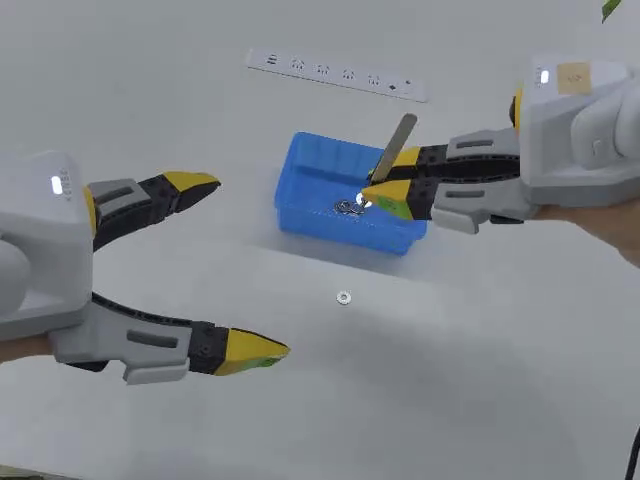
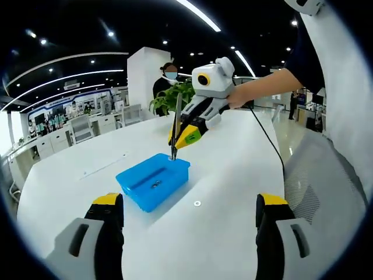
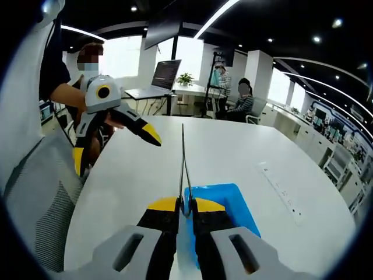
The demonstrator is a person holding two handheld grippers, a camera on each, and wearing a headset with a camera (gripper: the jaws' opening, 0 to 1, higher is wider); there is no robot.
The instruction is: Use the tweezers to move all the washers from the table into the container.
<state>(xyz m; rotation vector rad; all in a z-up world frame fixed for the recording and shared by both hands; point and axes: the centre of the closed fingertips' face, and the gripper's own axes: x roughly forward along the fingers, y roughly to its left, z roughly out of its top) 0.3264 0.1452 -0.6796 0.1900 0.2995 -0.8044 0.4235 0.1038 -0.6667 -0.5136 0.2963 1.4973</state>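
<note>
The left gripper [image 1: 250, 266] hangs over the white table [image 1: 460, 360], jaws spread wide and empty. One small flat silver ring washer [image 1: 344, 297] lies on the table just in front of the blue rectangular plastic container [image 1: 300, 165]. Inside it, more silver washers [image 1: 347, 207] lie clustered. The right gripper [image 1: 385, 182] is clamped on slim metal tweezers [image 1: 398, 140], whose tips point down into the container.

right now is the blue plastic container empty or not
Not empty: small metal washers lie on the floor of the blue plastic container. One washer lies outside it on the white table.
</note>
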